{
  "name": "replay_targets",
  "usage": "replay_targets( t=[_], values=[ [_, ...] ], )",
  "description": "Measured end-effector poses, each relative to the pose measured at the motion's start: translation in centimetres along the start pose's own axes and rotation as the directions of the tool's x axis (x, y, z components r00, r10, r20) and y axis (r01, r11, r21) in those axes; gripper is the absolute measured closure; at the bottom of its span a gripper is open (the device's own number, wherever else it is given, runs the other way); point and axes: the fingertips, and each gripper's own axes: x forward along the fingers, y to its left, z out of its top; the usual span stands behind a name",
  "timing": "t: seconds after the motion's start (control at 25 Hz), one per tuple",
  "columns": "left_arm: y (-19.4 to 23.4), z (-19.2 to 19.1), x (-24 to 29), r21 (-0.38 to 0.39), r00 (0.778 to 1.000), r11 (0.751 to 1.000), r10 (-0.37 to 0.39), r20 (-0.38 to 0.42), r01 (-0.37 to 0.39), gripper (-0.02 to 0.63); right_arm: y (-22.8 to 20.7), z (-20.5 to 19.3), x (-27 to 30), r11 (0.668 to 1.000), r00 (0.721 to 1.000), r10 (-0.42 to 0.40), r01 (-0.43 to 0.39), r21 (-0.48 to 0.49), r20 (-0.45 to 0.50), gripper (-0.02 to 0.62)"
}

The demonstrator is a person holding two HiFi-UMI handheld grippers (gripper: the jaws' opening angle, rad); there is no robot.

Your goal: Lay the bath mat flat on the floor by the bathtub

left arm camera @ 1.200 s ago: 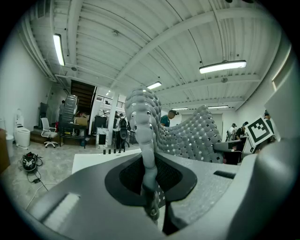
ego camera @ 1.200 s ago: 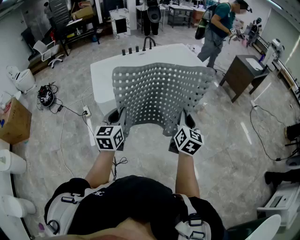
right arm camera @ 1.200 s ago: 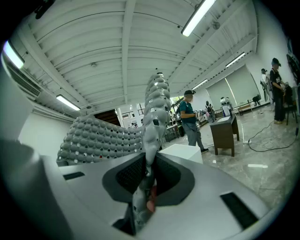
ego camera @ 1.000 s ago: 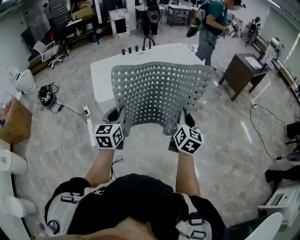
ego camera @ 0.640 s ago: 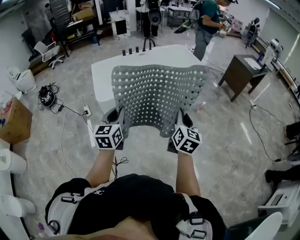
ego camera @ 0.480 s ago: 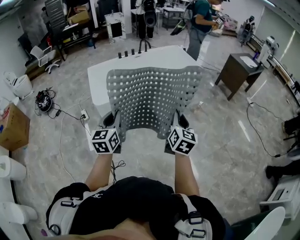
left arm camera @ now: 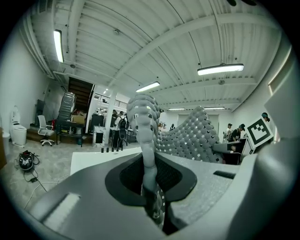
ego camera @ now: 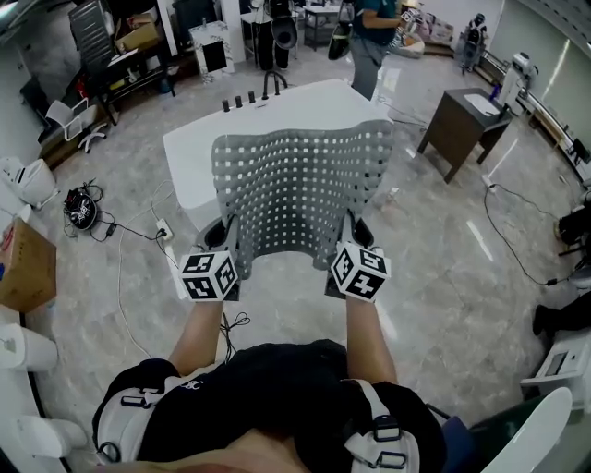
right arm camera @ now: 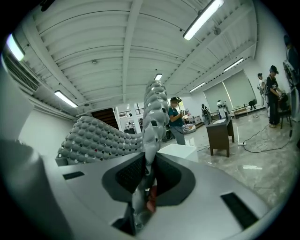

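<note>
- Bath mat [ego camera: 300,189]: grey sheet with rows of small square holes and rounded nubs. It is held up in the air and spread wide between the two claws. The upper part bows away from the wearer and the top corners flare outward. It is not on the floor.
- Left claw [left arm camera: 151,206]: jaws closed tight on the mat's lower left edge. In the left gripper view that edge rises straight out of the pinch as a knobbly strip, and the rest of the sheet curves off to the right.
- Right claw [right arm camera: 140,201]: jaws clamped on the mat's lower right edge. In the right gripper view the edge stands up from the pinch and the sheet sweeps off to the left.
- Left marker cube [ego camera: 208,275] and right marker cube [ego camera: 360,271]: black-and-white square patterns, level with each other, each just below the mat's bottom edge.
- Bathtub [ego camera: 295,103]: white and rectangular, beyond the mat in the head view. The mat hangs in front of it and hides its near side. Whether the mat's top edge touches the rim is hard to judge from this angle; it seems to be apart.
- Taps [ego camera: 251,92]: dark fittings in a row at the tub's far end.
- Floor [ego camera: 434,268]: pale grey marbled tile.
- Power strip [ego camera: 164,228]: white, with trailing cables, on the floor left of the tub.
- Cardboard box [ego camera: 23,268]: at the left edge, well apart from the tub.
- Dark desk [ego camera: 459,129]: right of the tub, well apart.
- Person [ego camera: 369,28]: teal top, standing beyond the tub's far end.
</note>
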Motion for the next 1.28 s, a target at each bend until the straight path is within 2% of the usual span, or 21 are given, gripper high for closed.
replay_targets(
  t=[0.48,0.72,1.12,1.28],
  values=[
    [1.4,0.2,2.9,-0.013,1.0,1.0,-0.019,0.0,0.019,0.565,0.0,0.6,2.6,1.0,1.0,-0.002,0.002,-0.012,0.014,0.538],
    [0.5,0.9,6.2,-0.001,0.999,0.999,-0.032,0.025,0.032,0.561,-1.8,1.7,5.9,1.0,0.999,0.013,-0.012,-0.028,0.031,0.538],
    [-0.2,2.7,15.5,0.012,0.999,1.0,-0.013,0.032,0.013,0.557,-6.0,4.6,14.4,0.999,0.997,0.04,-0.039,-0.016,0.06,0.538],
    [-0.6,3.5,20.0,0.008,1.0,1.0,0.002,0.02,-0.002,0.557,-7.7,6.1,18.7,0.998,0.998,0.058,-0.057,-0.027,0.04,0.538]
  ],
)
